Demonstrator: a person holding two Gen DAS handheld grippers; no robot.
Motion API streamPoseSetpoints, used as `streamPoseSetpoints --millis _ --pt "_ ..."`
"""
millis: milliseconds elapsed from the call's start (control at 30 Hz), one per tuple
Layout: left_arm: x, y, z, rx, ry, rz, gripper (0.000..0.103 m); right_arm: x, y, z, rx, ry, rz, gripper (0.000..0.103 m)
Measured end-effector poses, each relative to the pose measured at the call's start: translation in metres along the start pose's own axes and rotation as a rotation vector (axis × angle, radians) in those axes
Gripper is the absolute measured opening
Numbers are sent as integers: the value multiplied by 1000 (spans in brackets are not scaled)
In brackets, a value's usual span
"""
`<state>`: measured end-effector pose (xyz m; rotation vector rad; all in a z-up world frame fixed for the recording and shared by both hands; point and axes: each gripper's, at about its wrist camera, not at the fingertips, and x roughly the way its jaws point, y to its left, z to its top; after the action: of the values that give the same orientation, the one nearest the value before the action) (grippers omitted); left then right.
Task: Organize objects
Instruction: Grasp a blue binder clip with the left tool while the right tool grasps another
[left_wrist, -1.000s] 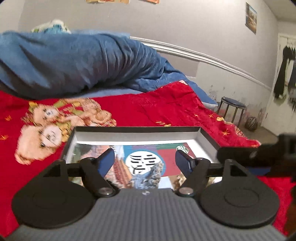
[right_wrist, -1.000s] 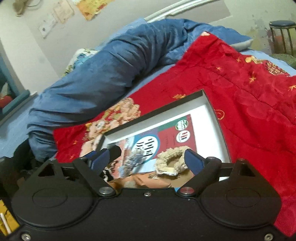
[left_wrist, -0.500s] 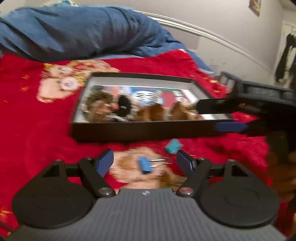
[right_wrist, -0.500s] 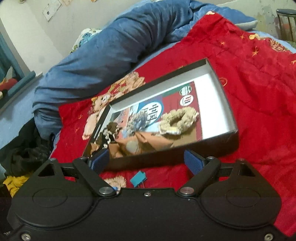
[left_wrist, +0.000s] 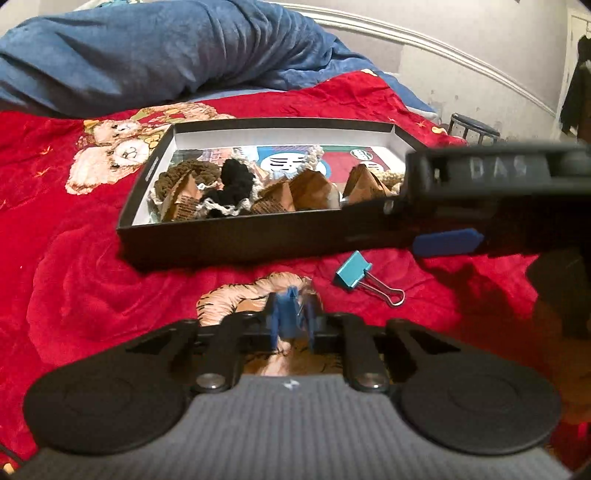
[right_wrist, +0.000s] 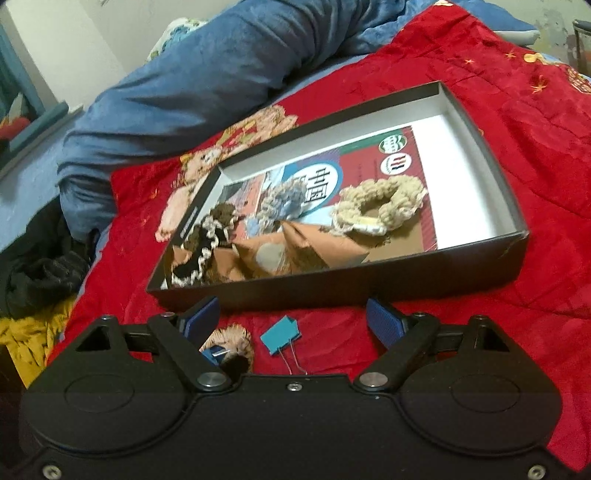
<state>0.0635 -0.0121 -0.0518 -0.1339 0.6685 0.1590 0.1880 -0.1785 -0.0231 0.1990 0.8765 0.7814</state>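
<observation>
The left gripper had just snapped its jaws onto a dark-blue metal binder clip on the red blanket, while the right gripper stood wide, empty, above a teal binder clip.
</observation>
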Motion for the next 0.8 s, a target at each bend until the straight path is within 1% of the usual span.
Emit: streamPoseSetpoints --millis 100,200,267,300,367,433,500,567,600,667,800 --pt "-3 7 1 -43 18 -14 12 3 8 -3 -53 13 -3 83" --pt "-4 10 2 -46 20 -17 12 4 16 -5 -101 19 4 75" --pt "-5 12 2 -40 16 -13 12 6 20 -7 -124 34 12 65" --pt "-6 14 4 -42 14 -9 12 7 23 -8 -139 38 12 62" --pt "-8 16 5 -49 10 2 12 9 27 -12 -174 46 11 51" --pt "-10 19 6 -52 8 17 13 11 32 -16 -228 47 -11 46" --pt "-7 20 6 -48 25 23 12 12 35 -20 -271 36 -31 41" --pt "-6 22 7 -55 19 33 12 15 38 -22 -316 42 -67 26" --pt "-5 22 8 -51 17 35 12 16 40 -24 -351 38 -92 26" --pt "-3 23 12 -58 12 37 12 16 44 -26 -381 36 -101 26" --pt "2 26 14 -73 38 33 12 14 41 -24 -352 36 -92 25"
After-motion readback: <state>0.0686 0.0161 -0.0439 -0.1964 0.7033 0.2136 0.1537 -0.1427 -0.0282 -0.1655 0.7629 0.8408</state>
